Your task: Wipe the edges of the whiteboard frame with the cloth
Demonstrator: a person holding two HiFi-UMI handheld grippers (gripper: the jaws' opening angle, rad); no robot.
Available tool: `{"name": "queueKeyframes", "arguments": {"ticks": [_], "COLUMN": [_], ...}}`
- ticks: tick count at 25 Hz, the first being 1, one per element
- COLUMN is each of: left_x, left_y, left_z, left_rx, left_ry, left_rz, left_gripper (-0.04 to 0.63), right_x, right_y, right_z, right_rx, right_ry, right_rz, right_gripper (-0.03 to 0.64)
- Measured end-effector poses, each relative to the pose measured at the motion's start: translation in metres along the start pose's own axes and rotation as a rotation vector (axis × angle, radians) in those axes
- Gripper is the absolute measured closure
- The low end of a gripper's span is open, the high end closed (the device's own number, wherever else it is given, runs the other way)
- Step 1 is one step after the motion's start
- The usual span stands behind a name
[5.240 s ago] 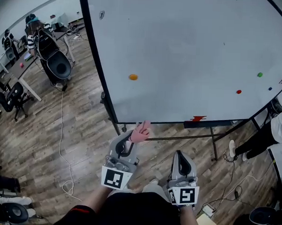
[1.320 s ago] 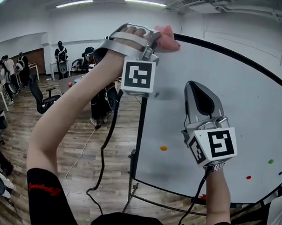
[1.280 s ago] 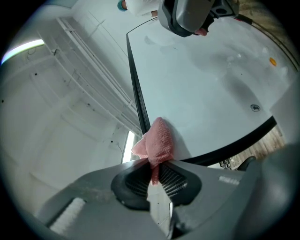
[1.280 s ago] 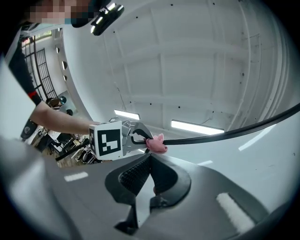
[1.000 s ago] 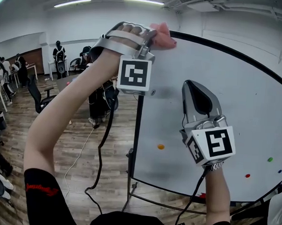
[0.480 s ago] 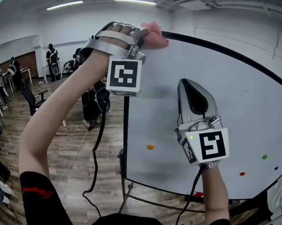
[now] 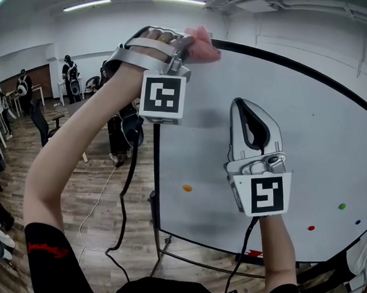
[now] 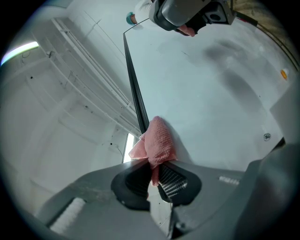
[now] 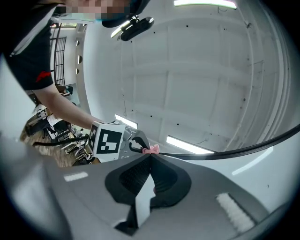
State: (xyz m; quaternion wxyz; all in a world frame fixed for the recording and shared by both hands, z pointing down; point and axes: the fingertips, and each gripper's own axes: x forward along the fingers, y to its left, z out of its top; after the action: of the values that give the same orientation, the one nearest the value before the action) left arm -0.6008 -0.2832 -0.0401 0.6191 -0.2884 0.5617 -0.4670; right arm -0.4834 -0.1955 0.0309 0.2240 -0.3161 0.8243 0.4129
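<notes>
Pink woven cloth [image 7: 201, 45] is bunched into a small wad and pinched tight between the jaws of the left gripper [image 7: 189, 47], which is raised to the top left corner of the big white whiteboard [image 7: 317, 155]. In the left gripper view the cloth [image 8: 157, 140] lies against the thin black whiteboard frame [image 8: 133, 91] just where the top edge begins. The right gripper [image 7: 241, 106] hangs lower, in front of the board's face, with its jaws together and nothing in them. To do this stroke well, the wad probably should ride on the black strip itself, folded a little over its outer lip, not on the white face beside it. Only a short tuft sticks out past the jaw tips, so light, steady pressure and a slight tilt would help stop hard plastic from scraping the frame. The natural run looks to be along the top edge toward the right corner.
</notes>
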Motion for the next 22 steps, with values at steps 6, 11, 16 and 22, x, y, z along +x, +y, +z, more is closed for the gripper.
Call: {"name": "queueKeyframes", "arguments": {"ticks": [6,11,16,22], "left_x": [0.000,0.001,0.002,0.003], "left_y": [0.001,0.005,0.010,0.019], "left_z": [0.011,0.027,0.035,0.050], "left_rx": [0.001,-0.004,0.024,0.058], "left_ry": [0.006,0.001,0.024,0.013], "left_rz": [-0.005,-0.003,-0.005,0.033], "left_gripper": [0.563,0.563,0.563,0.563], "right_x": [-0.009,-0.019,-0.029,-0.042], "right_y": [-0.009,-0.020,-0.032,-0.042], "right_z": [-0.001,-0.004,-0.003,-0.002], "right_rx": [-0.024,-0.043,-0.039,-0.033], "right_ry": [-0.012,0.003,0.007,0.009], "right_rz": [-0.007,-0.013,-0.018,-0.017], "right_gripper": [0.615,0.615,0.615,0.615]}}
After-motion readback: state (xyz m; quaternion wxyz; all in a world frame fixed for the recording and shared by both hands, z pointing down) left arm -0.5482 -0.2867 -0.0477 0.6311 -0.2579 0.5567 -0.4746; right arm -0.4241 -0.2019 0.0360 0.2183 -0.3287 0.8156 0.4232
